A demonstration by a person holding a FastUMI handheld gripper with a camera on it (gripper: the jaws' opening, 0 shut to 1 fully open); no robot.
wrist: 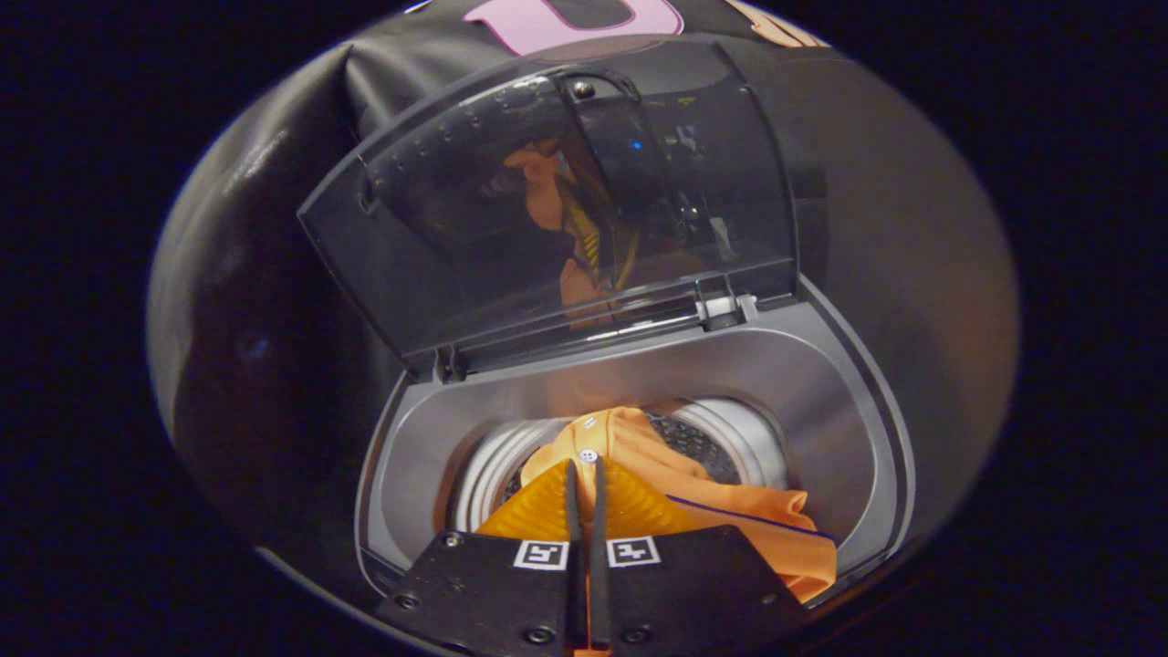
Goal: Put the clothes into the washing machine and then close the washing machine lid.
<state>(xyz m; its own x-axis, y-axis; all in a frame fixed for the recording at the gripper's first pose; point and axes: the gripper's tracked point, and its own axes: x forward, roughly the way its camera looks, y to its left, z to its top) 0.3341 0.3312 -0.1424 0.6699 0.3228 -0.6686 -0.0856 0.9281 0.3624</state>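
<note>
An orange garment point(680, 488) with white buttons hangs over the mouth of the washing machine's steel drum point(744, 438). My gripper point(585, 467) is shut on the garment, its two fingers pinching a fold of the cloth just above the drum opening. Part of the cloth trails to the right over the machine's grey top rim point(849, 401). The dark see-through lid point(566, 196) stands raised on its hinges beyond the drum, and the garment is mirrored in it.
The black cloth wall of the booth point(265, 301) closes in behind and on both sides of the machine. The lid's hinge block point(725, 308) sits at the back right of the opening.
</note>
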